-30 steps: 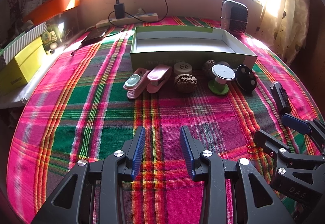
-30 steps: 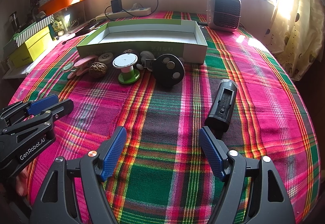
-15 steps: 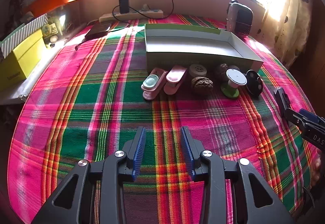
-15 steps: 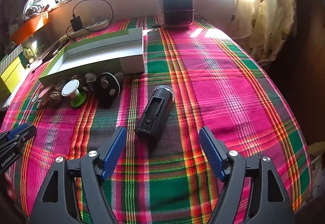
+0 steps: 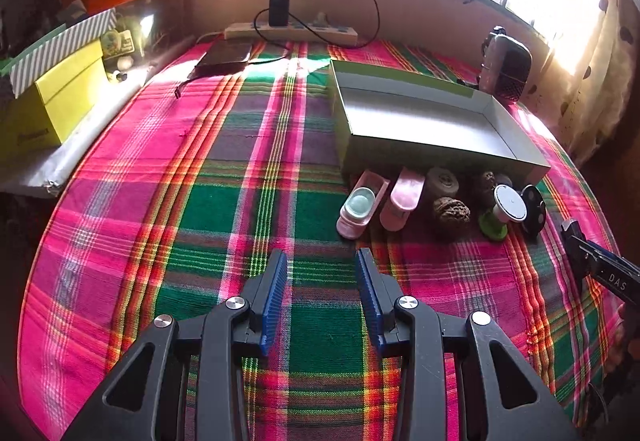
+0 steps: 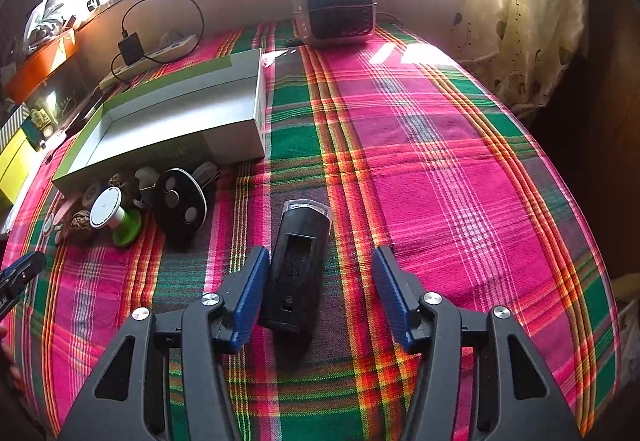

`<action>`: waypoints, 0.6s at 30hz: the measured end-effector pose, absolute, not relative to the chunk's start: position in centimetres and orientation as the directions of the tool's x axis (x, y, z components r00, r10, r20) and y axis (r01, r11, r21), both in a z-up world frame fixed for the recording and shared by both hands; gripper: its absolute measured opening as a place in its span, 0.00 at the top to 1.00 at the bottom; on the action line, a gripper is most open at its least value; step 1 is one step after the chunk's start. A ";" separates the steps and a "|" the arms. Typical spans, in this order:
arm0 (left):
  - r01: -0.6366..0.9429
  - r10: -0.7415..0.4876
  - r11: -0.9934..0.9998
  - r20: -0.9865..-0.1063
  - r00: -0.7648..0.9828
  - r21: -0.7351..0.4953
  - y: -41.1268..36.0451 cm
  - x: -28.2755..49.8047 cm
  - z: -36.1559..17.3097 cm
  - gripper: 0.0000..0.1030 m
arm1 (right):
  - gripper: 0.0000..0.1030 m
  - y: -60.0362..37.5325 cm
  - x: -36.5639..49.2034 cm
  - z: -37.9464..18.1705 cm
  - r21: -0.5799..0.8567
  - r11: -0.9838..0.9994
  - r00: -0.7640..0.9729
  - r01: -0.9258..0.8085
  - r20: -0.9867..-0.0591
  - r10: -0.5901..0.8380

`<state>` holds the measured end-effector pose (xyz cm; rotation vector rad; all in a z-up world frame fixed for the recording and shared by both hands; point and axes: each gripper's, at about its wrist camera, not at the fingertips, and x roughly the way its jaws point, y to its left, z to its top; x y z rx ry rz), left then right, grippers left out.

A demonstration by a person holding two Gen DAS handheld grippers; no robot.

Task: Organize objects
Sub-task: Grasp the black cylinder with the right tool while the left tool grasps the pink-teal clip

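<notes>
Plaid cloth [image 6: 440,181]: only our right view shows the black device [image 6: 298,273] between the closing right gripper [image 6: 318,291], ungripped; our left gripper [image 5: 322,295] open, empty.

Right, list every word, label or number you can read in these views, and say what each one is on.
"DAS": on the right gripper, cut off at the edge of the left wrist view.
Dark print on the yellow box: too blurred to read.
Faint print on the front wall of the grey tray: unreadable.
Sticker on the small item beside the yellow box: too small.
</notes>
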<state>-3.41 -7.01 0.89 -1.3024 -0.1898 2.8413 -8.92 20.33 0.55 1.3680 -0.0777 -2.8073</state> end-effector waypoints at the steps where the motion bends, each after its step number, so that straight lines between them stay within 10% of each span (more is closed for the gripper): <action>1: 0.035 0.064 -0.993 -0.752 -0.656 -0.115 -7.1 -3.7 1.0 0.67 | 0.55 20.3 -9.1 0.6 0.053 -0.999 -0.618 -0.004 -0.786 -0.039; 6: -0.006 0.104 -0.991 -0.748 -0.655 -0.133 -7.1 -5.0 1.4 0.67 | 0.71 20.0 -9.5 0.5 0.046 -0.999 -0.625 0.010 -0.780 -0.042; 18: -0.093 0.134 -0.991 -0.755 -0.642 -0.097 -5.8 -7.3 1.4 0.67 | 0.72 18.7 -10.7 0.6 0.054 -0.996 -0.621 0.069 -0.779 -0.085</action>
